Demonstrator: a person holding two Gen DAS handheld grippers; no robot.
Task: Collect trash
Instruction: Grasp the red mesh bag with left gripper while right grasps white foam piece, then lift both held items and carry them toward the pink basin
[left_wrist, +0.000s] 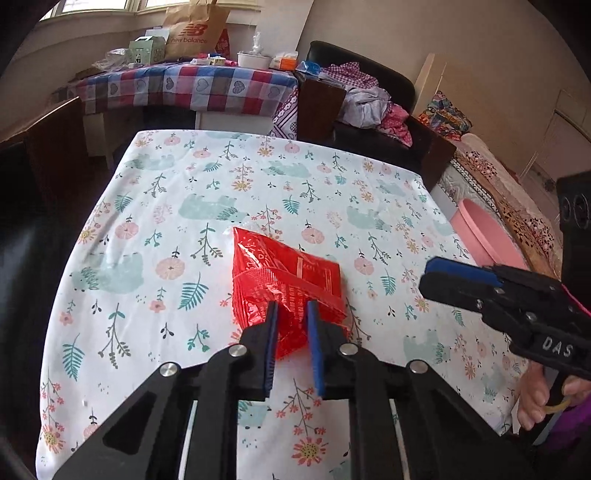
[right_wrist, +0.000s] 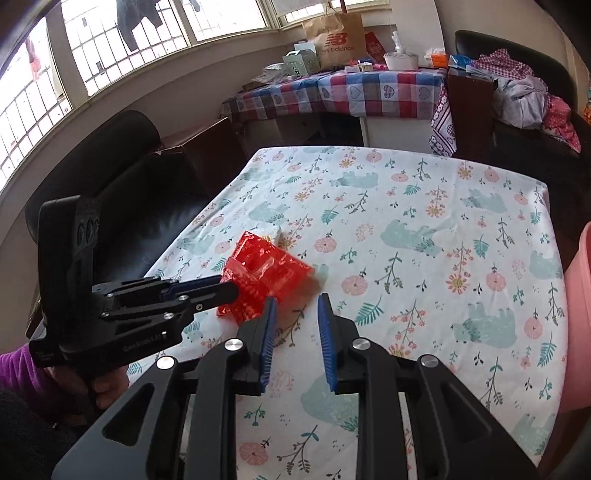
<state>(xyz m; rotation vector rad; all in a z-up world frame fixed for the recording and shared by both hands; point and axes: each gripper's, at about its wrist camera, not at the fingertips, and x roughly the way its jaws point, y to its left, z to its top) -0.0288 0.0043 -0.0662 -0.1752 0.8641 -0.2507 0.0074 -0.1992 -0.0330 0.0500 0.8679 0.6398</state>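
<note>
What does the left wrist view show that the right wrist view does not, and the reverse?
Only the left wrist view shows the pink basin with its open rim, beside the table, and the left tool closed on the near edge of the red plastic wrapper. Only the right wrist view shows the barred windows and the right tool with nothing between its pads. Both share the wrapper, the floral tablecloth and the brown paper bag.

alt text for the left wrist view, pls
The left hand-held gripper is closed on a red plastic wrapper lying on a floral tablecloth. The right hand-held gripper hovers empty at the right, above a pink bin.
</note>
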